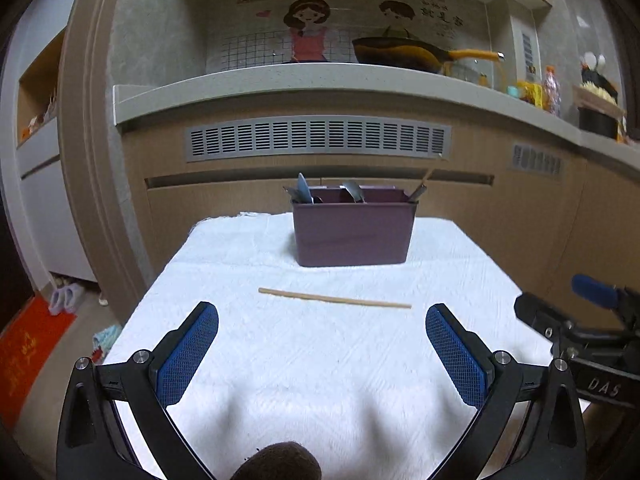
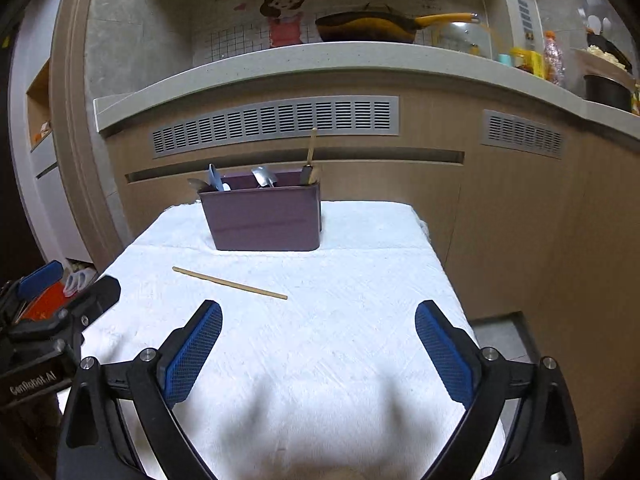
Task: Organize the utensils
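the chopstick (image 1: 335,299) looks thin, light, stiff, probably wooden. pinch mid-length. left gripper (image 1: 322,322) and right gripper (image 2: 319,318) both gape, empty.

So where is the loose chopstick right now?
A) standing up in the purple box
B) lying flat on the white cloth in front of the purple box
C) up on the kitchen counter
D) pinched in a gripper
B: the chopstick lies flat on the white cloth, in front of the purple box and apart from it, with both grippers open and empty.
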The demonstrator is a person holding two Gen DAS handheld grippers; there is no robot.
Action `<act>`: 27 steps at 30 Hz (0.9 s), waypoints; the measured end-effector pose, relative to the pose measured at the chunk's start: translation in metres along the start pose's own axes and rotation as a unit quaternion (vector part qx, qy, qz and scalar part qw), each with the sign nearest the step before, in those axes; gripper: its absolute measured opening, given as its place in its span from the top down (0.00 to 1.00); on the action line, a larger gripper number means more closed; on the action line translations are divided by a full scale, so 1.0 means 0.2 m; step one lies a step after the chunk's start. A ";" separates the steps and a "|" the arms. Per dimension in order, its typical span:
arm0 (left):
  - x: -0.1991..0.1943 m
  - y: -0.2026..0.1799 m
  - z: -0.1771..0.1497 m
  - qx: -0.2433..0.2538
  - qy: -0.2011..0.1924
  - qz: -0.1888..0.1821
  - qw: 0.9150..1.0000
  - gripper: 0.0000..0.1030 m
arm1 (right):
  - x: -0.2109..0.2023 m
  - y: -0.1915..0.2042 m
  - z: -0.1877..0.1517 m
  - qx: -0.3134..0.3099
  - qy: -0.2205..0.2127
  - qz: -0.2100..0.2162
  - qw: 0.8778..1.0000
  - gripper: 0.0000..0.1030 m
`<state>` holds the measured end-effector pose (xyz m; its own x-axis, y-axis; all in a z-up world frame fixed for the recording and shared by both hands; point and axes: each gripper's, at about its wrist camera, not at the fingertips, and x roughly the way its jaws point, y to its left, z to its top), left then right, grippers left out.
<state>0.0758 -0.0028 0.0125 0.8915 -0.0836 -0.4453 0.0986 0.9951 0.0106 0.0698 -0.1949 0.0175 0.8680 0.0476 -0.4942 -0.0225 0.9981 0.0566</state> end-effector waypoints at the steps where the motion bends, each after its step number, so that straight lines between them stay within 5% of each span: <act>1: -0.01 0.00 0.00 0.001 0.001 0.000 1.000 0.00 | -0.01 0.00 0.00 -0.002 -0.002 -0.001 1.000 0.06; 27: 0.00 0.03 0.00 -0.006 0.019 -0.005 1.000 0.00 | -0.05 0.00 0.01 -0.016 -0.016 -0.005 1.000 0.03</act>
<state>0.0763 0.0028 0.0129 0.8733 -0.0918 -0.4785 0.1016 0.9948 -0.0053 0.0620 -0.1948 0.0253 0.8834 0.0374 -0.4672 -0.0294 0.9993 0.0245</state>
